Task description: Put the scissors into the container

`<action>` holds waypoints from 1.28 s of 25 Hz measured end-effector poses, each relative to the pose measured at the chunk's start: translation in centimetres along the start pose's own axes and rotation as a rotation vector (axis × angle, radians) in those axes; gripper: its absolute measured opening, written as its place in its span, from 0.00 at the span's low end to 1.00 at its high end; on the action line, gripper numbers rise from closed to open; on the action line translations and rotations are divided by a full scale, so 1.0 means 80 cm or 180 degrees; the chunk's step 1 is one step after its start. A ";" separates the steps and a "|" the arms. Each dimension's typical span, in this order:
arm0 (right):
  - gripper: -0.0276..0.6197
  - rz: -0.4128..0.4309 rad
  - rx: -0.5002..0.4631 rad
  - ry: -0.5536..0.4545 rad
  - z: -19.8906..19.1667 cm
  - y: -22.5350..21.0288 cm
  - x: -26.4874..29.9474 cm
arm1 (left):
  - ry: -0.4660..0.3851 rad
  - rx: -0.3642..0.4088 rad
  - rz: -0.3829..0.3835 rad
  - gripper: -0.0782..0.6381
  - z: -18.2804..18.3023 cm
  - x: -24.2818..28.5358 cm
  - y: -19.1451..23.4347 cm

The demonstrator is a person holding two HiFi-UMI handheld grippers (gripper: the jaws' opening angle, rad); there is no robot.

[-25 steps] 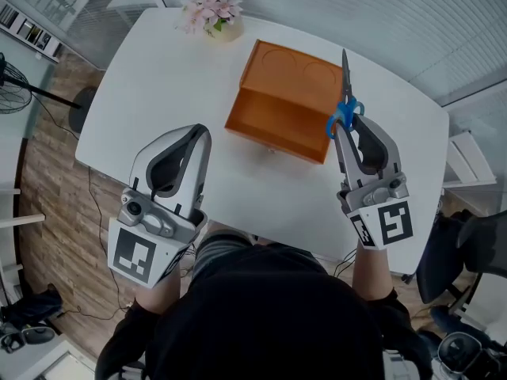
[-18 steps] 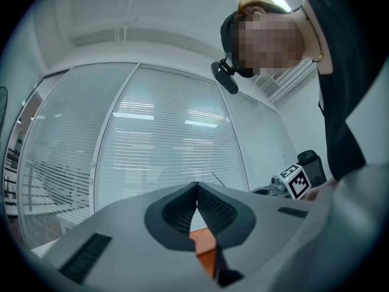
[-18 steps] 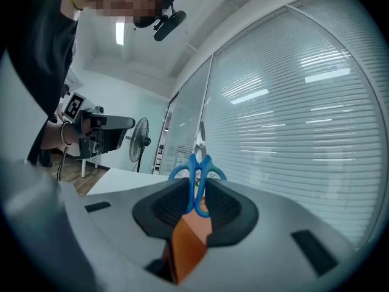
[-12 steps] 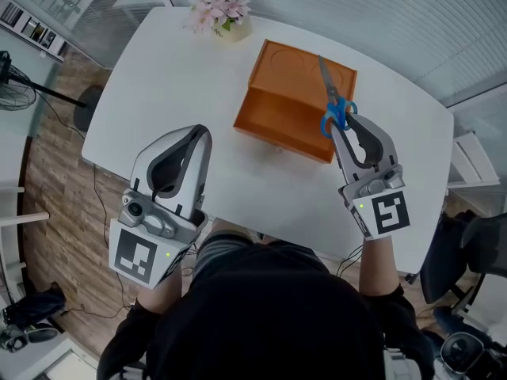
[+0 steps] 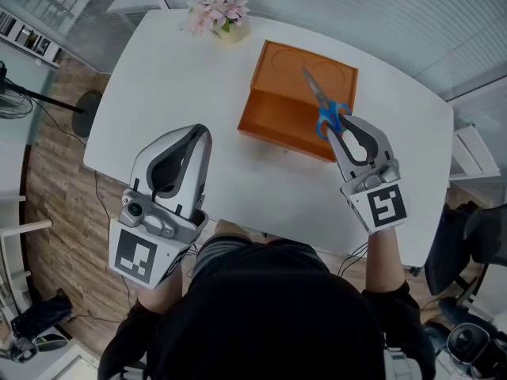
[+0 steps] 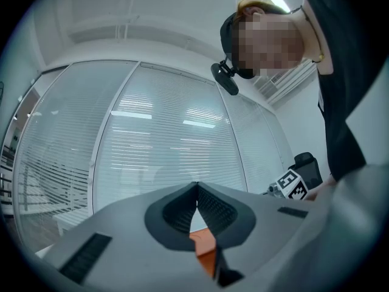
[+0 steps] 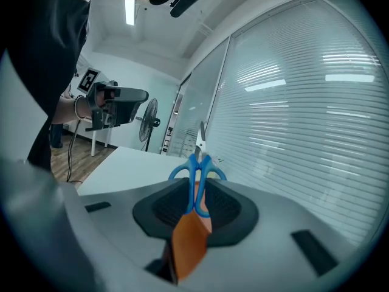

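Right gripper [image 5: 336,127]: jaws closed narrow on the blue plastic handle loops of the steel-bladed scissors [image 5: 319,99]. The right gripper view confirms it, with the loops pinched between the black ribbed pads and the blades sticking out past the tips.

Scissors: held in the air, blades pointing away from the person and slanting across the top of the orange box-shaped container [image 5: 281,113]. Not inside it yet. Cannot tell whether the tip touches the box.

Container: sits mid-table on the white rounded table [image 5: 166,77], with two round recesses on its upper face. A pot of pink flowers [image 5: 217,12] stands well apart at the far edge.

Left gripper [image 5: 201,131]: jaws together with nothing between them, held near the person, well apart from the box.

Risks, as I judge them:
- The grip is on the handles only, so the long blades can swing or slip in the pads if the wrist tips further.
- The blade tip may snag the box edge or a recess and shove the box along the table, since nothing steadies it.
- Letting go too early would leave the scissors on the upper face or the table, not inside.
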State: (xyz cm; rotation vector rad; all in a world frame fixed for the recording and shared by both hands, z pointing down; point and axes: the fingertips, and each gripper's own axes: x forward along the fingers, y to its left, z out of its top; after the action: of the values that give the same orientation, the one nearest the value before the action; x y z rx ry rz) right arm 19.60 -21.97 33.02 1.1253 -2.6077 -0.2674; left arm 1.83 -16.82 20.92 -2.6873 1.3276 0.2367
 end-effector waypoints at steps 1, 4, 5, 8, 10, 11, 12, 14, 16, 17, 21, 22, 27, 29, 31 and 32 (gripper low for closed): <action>0.18 0.0016 0.0004 0.0017 -0.001 0.002 0.002 | 0.0003 -0.0008 -0.0009 0.13 0.000 0.000 0.002; 0.18 0.0088 -0.0008 0.0086 -0.004 0.007 0.009 | 0.0003 -0.0022 -0.0036 0.13 -0.001 0.001 0.009; 0.18 0.0116 -0.0032 0.0117 -0.006 0.008 0.011 | 0.0003 -0.0026 -0.0044 0.13 -0.001 0.001 0.012; 0.18 0.0177 -0.0106 0.0197 -0.009 0.011 0.017 | -0.0009 -0.0033 -0.0073 0.13 0.001 0.001 0.019; 0.18 0.0186 -0.0132 0.0243 -0.010 0.012 0.020 | 0.0023 -0.0042 -0.0102 0.13 -0.001 0.000 0.023; 0.18 0.0186 -0.0145 0.0267 -0.012 0.012 0.022 | 0.0031 -0.0046 -0.0114 0.13 -0.002 -0.001 0.025; 0.18 0.0185 -0.0159 0.0292 -0.013 0.012 0.024 | 0.0027 -0.0048 -0.0123 0.13 -0.001 -0.002 0.027; 0.18 0.0195 -0.0192 0.0351 -0.018 0.014 0.028 | 0.0038 -0.0037 -0.0131 0.13 -0.002 -0.004 0.033; 0.18 0.0211 -0.0245 0.0429 -0.024 0.015 0.033 | 0.0071 0.0008 -0.0127 0.13 -0.004 -0.006 0.040; 0.18 0.0212 -0.0265 0.0468 -0.027 0.015 0.035 | 0.0061 0.0007 -0.0126 0.13 -0.003 -0.006 0.043; 0.18 0.0220 -0.0335 0.0619 -0.045 0.019 0.042 | -0.0001 -0.0080 -0.0133 0.13 -0.002 -0.008 0.050; 0.18 0.0213 -0.0338 0.0634 -0.050 0.019 0.044 | 0.0011 -0.0077 -0.0137 0.13 -0.005 -0.008 0.051; 0.18 0.0219 -0.0339 0.0709 -0.062 0.025 0.046 | 0.0051 -0.0020 -0.0130 0.13 -0.008 -0.014 0.056; 0.18 0.0243 -0.0368 0.0757 -0.065 0.026 0.048 | 0.0023 -0.0051 -0.0135 0.13 -0.006 -0.013 0.058; 0.18 0.0270 -0.0411 0.0819 -0.070 0.027 0.050 | 0.0021 -0.0057 -0.0142 0.13 -0.006 -0.013 0.059; 0.18 0.0280 -0.0429 0.0847 -0.073 0.028 0.051 | 0.0035 -0.0047 -0.0140 0.13 -0.007 -0.014 0.060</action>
State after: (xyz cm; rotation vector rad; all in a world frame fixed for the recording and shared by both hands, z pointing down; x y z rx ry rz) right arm 17.35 -23.76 39.87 0.9290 -2.3597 -0.2512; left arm -2.58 -18.95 21.47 -2.7304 1.2730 0.2282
